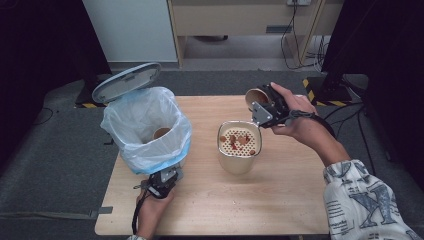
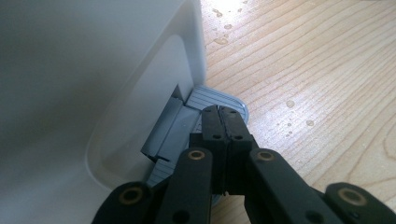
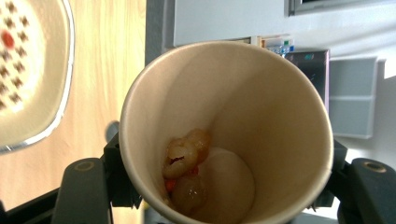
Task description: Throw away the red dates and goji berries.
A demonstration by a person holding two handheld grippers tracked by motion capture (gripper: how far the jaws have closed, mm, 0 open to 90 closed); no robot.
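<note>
Paper cup (image 3: 243,130) with food scraps is clamped in my right hand-held gripper (image 1: 265,106); left hand-held gripper (image 2: 219,122), jaws clenched empty, presses bin pedal (image 2: 217,99).

From above we look forward and down on the worktop (image 1: 280,200). Each gripper view sits close behind its own hand-held gripper; all three share the wooden worktop.

large letters "y" and "x" printed on the person's patterned sleeve (image 1: 367,200), other print illegible
</note>
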